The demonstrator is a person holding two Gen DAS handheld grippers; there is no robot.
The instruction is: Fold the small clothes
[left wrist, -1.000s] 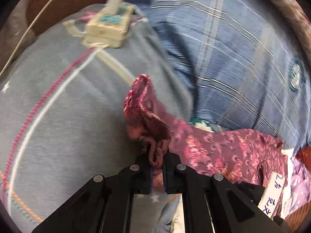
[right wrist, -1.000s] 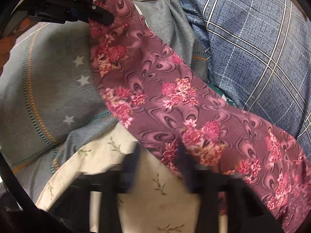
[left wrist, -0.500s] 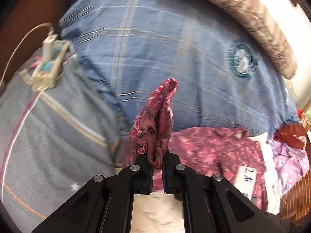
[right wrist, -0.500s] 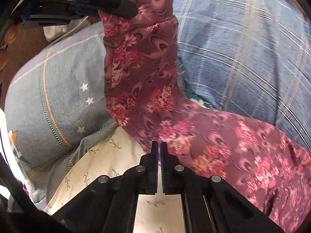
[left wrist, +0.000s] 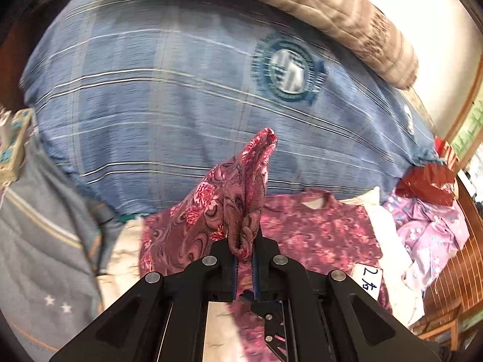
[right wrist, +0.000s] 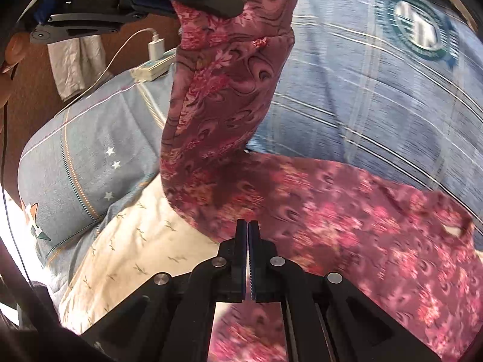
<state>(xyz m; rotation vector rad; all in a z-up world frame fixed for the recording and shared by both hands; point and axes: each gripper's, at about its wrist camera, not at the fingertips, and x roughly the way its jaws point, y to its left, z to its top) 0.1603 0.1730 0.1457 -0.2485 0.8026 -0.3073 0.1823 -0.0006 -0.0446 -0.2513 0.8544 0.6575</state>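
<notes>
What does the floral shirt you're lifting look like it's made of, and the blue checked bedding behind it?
Floral shirt: thin, soft woven cloth, maybe rayon or polyester, faintly glossy; it bunches into small folds in the left claw and hangs limp. Blue checked bedding: matte woven cloth, likely cotton, padded; it bulges and puckers at its edge. Blur hides the weave.

Both my wrist cams are pretty smeared with motion blur, worst on the blue plaid quilt (left wrist: 169, 90) and on the flat part of the floral shirt (right wrist: 347, 220), while my own claw arms stay sharp. Warm indoor light overall, with blown-out glare at the lower left edge of the right view and a pale washed-out wall (left wrist: 428, 18) top right in the left view. Heavy fisheye bending and black vignette all around the rims.
</notes>
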